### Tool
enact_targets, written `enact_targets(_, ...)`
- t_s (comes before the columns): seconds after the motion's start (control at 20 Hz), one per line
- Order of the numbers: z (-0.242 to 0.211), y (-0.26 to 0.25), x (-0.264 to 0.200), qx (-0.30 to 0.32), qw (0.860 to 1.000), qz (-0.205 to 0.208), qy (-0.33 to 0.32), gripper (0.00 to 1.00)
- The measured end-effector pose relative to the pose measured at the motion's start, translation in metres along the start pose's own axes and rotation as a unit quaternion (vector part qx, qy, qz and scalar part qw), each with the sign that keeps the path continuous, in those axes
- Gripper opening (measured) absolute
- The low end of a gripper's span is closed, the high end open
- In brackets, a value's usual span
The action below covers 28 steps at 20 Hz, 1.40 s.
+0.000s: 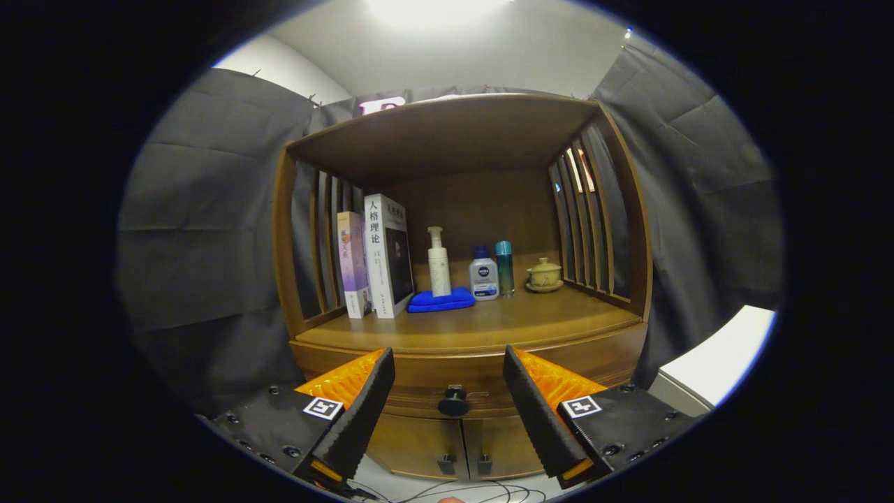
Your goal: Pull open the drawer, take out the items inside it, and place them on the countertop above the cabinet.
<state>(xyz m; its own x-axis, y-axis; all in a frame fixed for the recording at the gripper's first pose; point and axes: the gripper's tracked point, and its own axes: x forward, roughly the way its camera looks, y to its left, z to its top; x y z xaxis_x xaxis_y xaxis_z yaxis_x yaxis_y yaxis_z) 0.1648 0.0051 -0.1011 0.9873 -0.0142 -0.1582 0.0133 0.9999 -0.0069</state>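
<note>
1. Your claw [449,391] stands wide open with nothing held; neither finger touches anything. The two fingers sit well apart, one to each side of the drawer knob.
2. The drawer knob [454,401] lies straight ahead, centred in the gap between the fingers and a little beyond them. It is a small dark round knob on a short stem that projects toward you. Judgement: the coming move turns on this alignment. You are square to the knob, so a straight advance followed by closing should seat both fingers on it; any sideways drift would land one finger on the drawer front instead.
3. The drawer [447,381] is shut, its front flush under the edge of the surface. Its contents are hidden. Two lower cabinet doors [464,443] sit beneath it, each with a small pull.
4. The surface [531,318] above the drawer has bare wood toward the front, which looks adequate for setting items down.
5. Further back stand two books [377,258], a pump bottle [438,264] behind a folded blue cloth [440,301], two smaller bottles [491,272] and a lidded cup [544,274].
</note>
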Motion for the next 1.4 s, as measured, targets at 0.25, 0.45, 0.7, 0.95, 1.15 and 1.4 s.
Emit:
enact_targets(0.25, -0.041, -0.004, 0.032, 0.0, 0.999, -0.007, 0.038, 0.98)
enact_targets(0.45, -0.072, -0.005, 0.048, -0.005, 0.997, -0.004, 0.074, 0.98)
enact_targets(0.7, -0.105, -0.006, 0.057, -0.019, 0.994, -0.009, 0.108, 0.93)
enact_targets(0.95, -0.118, -0.001, 0.062, -0.029, 0.992, -0.004, 0.122, 0.81)
enact_targets(1.15, -0.12, 0.004, 0.07, -0.04, 0.992, 0.004, 0.118, 0.81)
enact_targets(1.4, -0.125, -0.007, 0.079, -0.039, 0.992, -0.027, 0.119, 0.65)
